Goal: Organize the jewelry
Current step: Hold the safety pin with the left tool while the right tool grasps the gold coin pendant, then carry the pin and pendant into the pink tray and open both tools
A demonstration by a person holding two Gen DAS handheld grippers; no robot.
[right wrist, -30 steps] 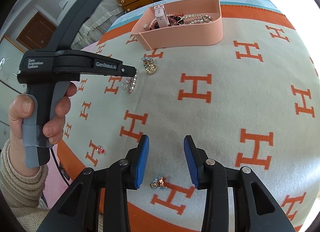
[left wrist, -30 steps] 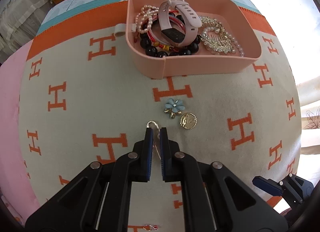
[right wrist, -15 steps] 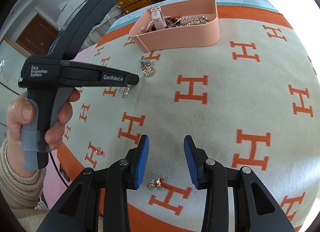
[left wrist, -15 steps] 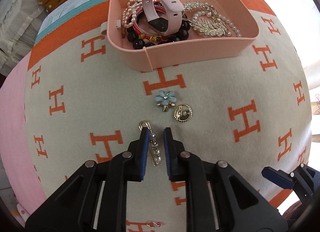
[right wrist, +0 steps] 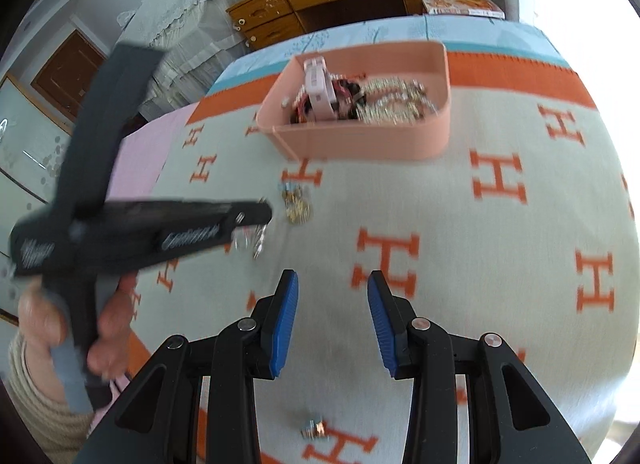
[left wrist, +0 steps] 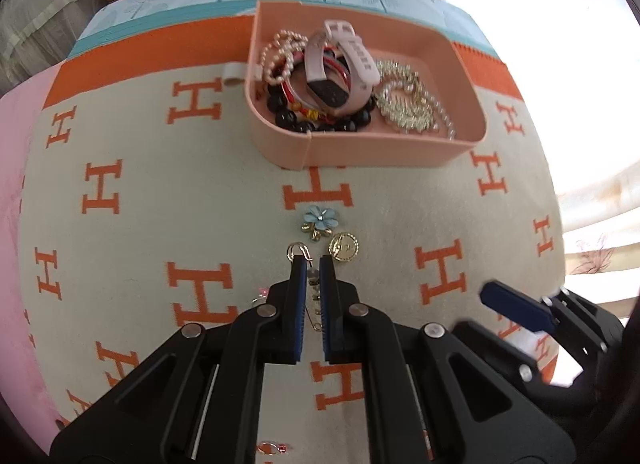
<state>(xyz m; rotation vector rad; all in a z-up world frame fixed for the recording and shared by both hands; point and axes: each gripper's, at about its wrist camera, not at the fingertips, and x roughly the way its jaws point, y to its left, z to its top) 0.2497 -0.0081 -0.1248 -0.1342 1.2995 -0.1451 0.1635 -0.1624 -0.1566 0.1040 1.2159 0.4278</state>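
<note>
The left gripper (left wrist: 313,264) is nearly closed around a beaded hook earring (left wrist: 298,251), near the pink tray's (left wrist: 372,151) front wall. The right gripper (right wrist: 332,284) hovers wide open, holding nothing, above bare blanket (right wrist: 480,264).

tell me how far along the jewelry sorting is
Done: the pink tray already holds a watch, bead bracelets and a pearl chain. In hand: the left hand-held gripper is nearly closed around a dangly earring. Left: a blue flower piece, a gold round piece and other small bits on the blanket. The right hand-held gripper is open, empty.
</note>
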